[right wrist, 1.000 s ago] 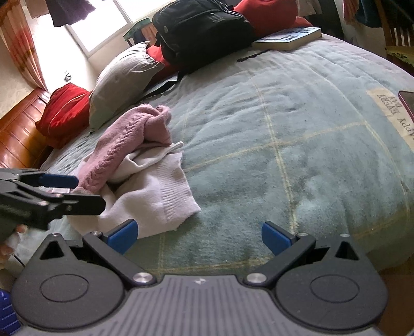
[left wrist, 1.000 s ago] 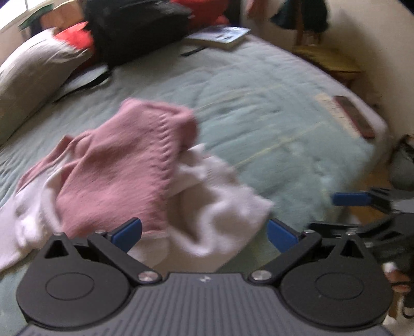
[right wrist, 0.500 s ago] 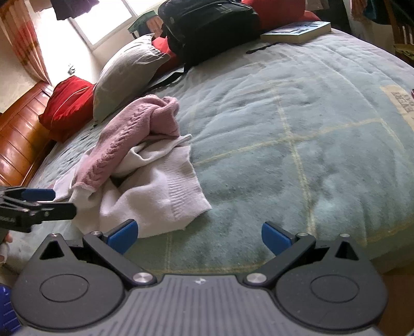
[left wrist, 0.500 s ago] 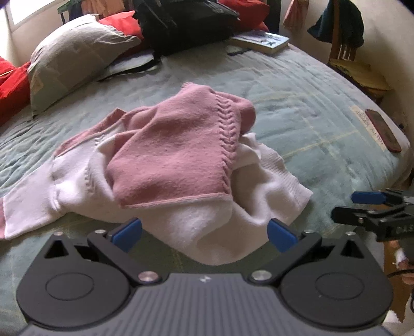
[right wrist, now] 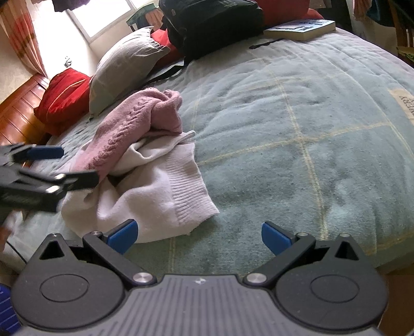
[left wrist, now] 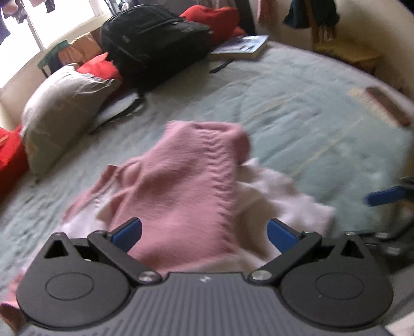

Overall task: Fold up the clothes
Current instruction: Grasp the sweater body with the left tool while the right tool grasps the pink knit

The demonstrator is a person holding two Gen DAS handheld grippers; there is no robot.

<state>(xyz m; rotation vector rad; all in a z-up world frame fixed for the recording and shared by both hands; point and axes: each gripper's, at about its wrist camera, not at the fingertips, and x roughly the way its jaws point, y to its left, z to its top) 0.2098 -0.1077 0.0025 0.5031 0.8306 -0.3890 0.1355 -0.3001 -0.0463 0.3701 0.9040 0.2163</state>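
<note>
Left gripper [left wrist: 204, 231]: jaws spread wide, nothing between the blue pads [left wrist: 127, 230], hovering low over the near edge of the sweater [left wrist: 186, 196]. Seen also from the right wrist as a dark, blurred shape [right wrist: 46, 168] at the left edge, just beside the pink knit, contact impossible to judge.

Right gripper [right wrist: 198, 236]: jaws likewise wide apart, empty, pads [right wrist: 121, 236] just above the near hem of the white part [right wrist: 160, 206], over the blanket [right wrist: 297, 129]. In the left wrist view only a blue pad [left wrist: 385, 195] and some dark linkage showing at the right edge.

Sweater crumpled in a heap on the bed's near left part: pink cable-knit section bunched on top, white ribbed section spread under it and toward the near edge. Left view motion-blurred, so fine folds unclear there.

Farther out, pale blue-green blanket with thin yellow lines covering the bed. Grey pillow [right wrist: 124, 67] beyond the sweater, well apart from it. Red cushion [right wrist: 64, 95] left of the pillow, against a wooden headboard [right wrist: 18, 113]. Black backpack [right wrist: 212, 23] at the far side, strap trailing onto the blanket. Book [right wrist: 302, 27] lying flat right of the backpack. Dark flat object [left wrist: 388, 108] near the bed's right edge, too blurred to identify. Window [right wrist: 103, 15] bright beyond the pillow.
</note>
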